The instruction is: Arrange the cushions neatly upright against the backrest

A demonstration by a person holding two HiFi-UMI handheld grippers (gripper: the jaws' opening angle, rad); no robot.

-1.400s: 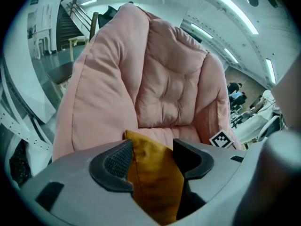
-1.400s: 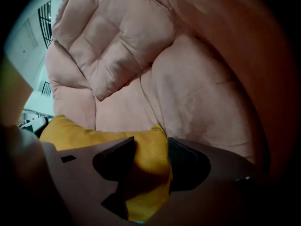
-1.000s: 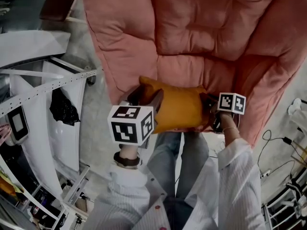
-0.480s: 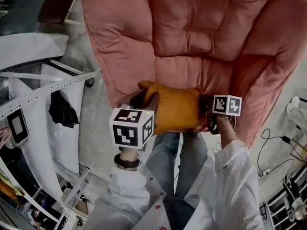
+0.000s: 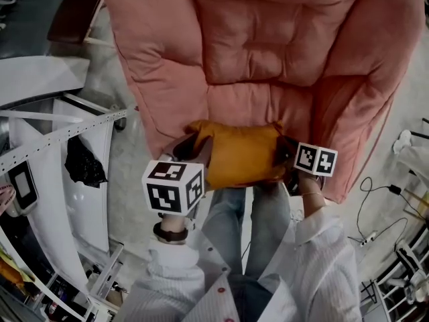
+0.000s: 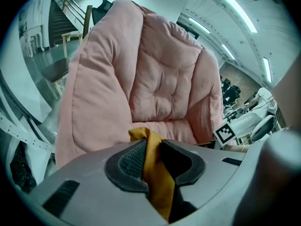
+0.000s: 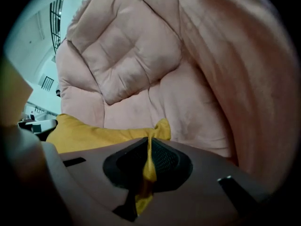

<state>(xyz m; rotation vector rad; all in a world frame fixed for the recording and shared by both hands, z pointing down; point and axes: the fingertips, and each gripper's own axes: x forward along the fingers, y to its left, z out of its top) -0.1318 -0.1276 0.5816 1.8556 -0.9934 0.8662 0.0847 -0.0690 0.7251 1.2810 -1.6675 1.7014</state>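
Observation:
A mustard-yellow cushion (image 5: 240,154) is held at the front edge of a pink padded armchair (image 5: 268,45), between my two grippers. My left gripper (image 5: 199,151) pinches the cushion's left corner (image 6: 149,159); its jaws have just been closing and the fabric is squeezed between the pads. My right gripper (image 5: 285,149) has just closed too and is clamped on the cushion's right corner (image 7: 149,160), the fabric bunched thin between its pads. The chair's tufted backrest (image 6: 164,84) (image 7: 127,55) rises beyond the cushion.
White metal shelving and rails (image 5: 60,133) stand left of the armchair, with a black bag (image 5: 84,161) hanging there. Cables (image 5: 382,193) lie on the floor at the right. The person's legs (image 5: 248,227) are right below the cushion. The chair's thick armrests (image 5: 151,86) flank the seat.
Both grippers closed on the cushion's two corners; before they stood wide beside it. The cushion has bunched narrower and risen slightly towards the seat, the right side most.

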